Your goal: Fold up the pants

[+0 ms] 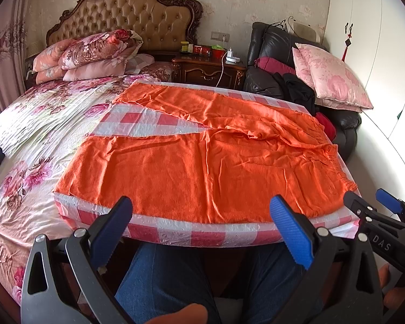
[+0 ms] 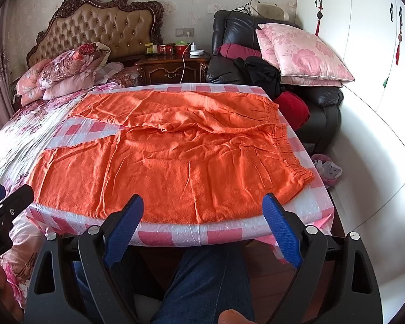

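Observation:
Orange pants (image 1: 202, 159) (image 2: 175, 156) lie spread flat on a red-and-white checked cloth (image 1: 137, 120) (image 2: 191, 233) on the bed. The two legs point left and splay apart; the elastic waistband (image 2: 289, 148) is at the right. My left gripper (image 1: 202, 210) is open, held just short of the near hem, with nothing between its blue pads. My right gripper (image 2: 203, 210) is also open and holds nothing, at the cloth's near edge. It also shows at the right edge of the left wrist view as the right gripper (image 1: 370, 202).
A floral bedsheet (image 1: 27, 140) covers the bed's left side, with pillows (image 1: 89, 54) by the tufted headboard. A wooden nightstand (image 1: 208, 67) and a black leather chair (image 2: 321, 100) with pink cushions stand behind. A person's jeans-clad legs (image 2: 208, 280) are below the grippers. White wardrobe at the right.

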Demonstrator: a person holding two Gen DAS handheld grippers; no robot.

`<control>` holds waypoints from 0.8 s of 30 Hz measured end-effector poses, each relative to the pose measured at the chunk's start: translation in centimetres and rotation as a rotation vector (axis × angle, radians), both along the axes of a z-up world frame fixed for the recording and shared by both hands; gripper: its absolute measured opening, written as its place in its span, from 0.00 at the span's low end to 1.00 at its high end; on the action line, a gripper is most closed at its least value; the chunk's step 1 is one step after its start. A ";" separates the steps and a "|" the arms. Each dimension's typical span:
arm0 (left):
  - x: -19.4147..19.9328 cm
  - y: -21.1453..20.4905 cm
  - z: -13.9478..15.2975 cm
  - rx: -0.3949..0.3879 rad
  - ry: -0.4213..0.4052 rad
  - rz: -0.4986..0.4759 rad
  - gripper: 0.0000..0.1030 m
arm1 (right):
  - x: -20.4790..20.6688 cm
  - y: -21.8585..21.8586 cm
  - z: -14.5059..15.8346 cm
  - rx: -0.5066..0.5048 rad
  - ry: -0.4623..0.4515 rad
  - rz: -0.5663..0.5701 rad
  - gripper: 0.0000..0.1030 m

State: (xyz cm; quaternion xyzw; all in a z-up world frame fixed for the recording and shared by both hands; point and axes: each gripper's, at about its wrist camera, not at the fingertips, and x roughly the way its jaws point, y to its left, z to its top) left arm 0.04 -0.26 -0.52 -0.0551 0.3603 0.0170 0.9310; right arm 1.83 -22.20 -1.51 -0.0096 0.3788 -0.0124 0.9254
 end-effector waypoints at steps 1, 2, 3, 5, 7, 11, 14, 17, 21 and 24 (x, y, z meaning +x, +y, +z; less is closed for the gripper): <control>0.0 -0.1 0.0 0.000 0.001 0.000 0.99 | 0.0 0.0 -0.1 0.000 0.001 0.000 0.84; 0.1 -0.2 -0.3 0.000 0.003 0.000 0.99 | -0.1 0.1 -0.2 0.000 0.002 -0.001 0.84; 0.1 -0.3 -0.5 -0.001 0.005 0.000 0.99 | 0.0 0.1 -0.3 0.000 0.003 -0.002 0.84; 0.2 -0.3 -0.7 -0.002 0.009 0.001 0.99 | 0.1 0.0 -0.5 0.000 0.009 -0.003 0.84; 0.4 -0.2 -1.1 -0.004 0.017 -0.001 0.99 | 0.2 0.0 -0.9 0.001 0.018 -0.004 0.84; 1.4 0.3 -1.8 -0.012 0.037 -0.002 0.99 | 1.1 -0.6 -1.8 0.036 0.050 0.006 0.84; 3.0 0.8 -2.9 -0.017 0.067 -0.002 0.99 | 3.4 -2.7 -2.6 0.092 0.092 0.005 0.84; 5.1 1.4 -4.1 -0.028 0.101 -0.004 0.99 | 7.6 -6.1 -2.9 0.150 0.129 -0.001 0.84; 7.7 2.4 -5.4 -0.057 0.116 -0.024 0.99 | 17.0 -11.1 -3.0 0.117 0.190 -0.004 0.84; 8.9 3.3 -6.6 -0.077 0.135 -0.034 0.99 | 25.6 -13.4 -3.1 0.036 0.246 0.047 0.84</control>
